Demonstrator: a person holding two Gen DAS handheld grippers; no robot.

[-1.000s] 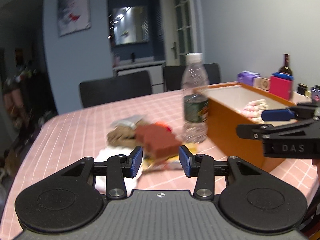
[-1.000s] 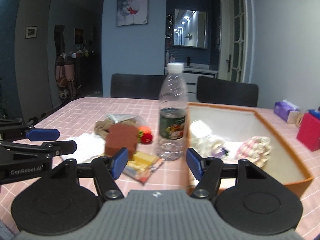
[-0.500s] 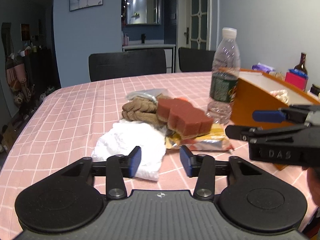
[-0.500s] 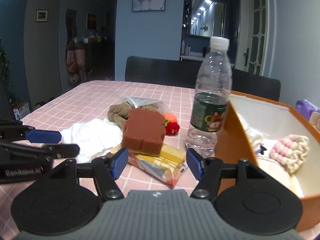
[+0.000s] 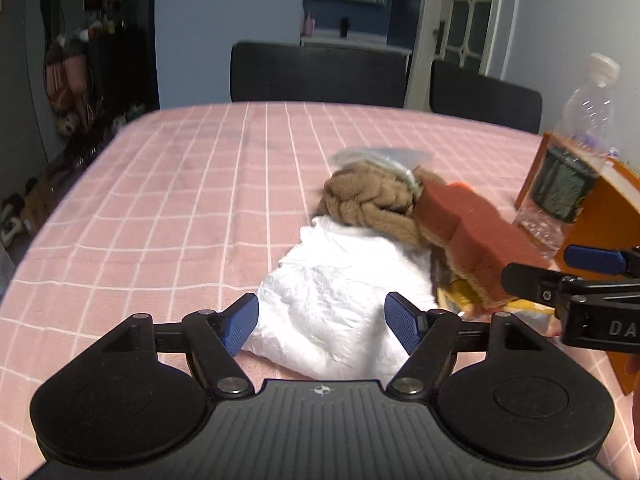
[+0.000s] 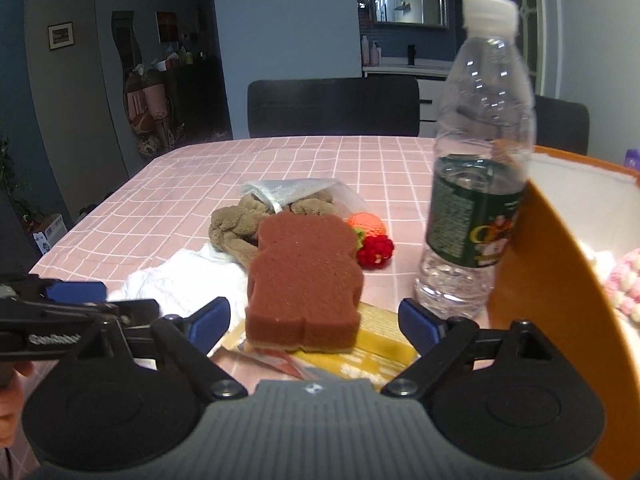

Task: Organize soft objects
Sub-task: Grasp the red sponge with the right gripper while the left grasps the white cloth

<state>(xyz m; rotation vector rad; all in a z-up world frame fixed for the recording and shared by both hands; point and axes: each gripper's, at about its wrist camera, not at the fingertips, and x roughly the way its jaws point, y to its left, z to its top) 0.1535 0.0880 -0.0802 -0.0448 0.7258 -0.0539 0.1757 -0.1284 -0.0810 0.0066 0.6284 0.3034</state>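
Both tongs, left tongs (image 5: 322, 322) and right tongs (image 6: 314, 322), had just been opening and held nothing. Some soft things already lay in the box (image 6: 532, 280); the cloth (image 5: 332, 288), sponge (image 6: 304, 276) and plush toy (image 5: 368, 200) waited mid-frame on the worktop (image 5: 180, 184).

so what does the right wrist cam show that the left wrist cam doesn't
Only the right wrist view shows the red and orange knitted toys and the pink knitted item inside the orange box.

Only the left wrist view shows the white cloth whole, lying between the left gripper's open jaws.

Both show the brown sponge, the tan plush, the water bottle, the pink checked tablecloth and the open right gripper.
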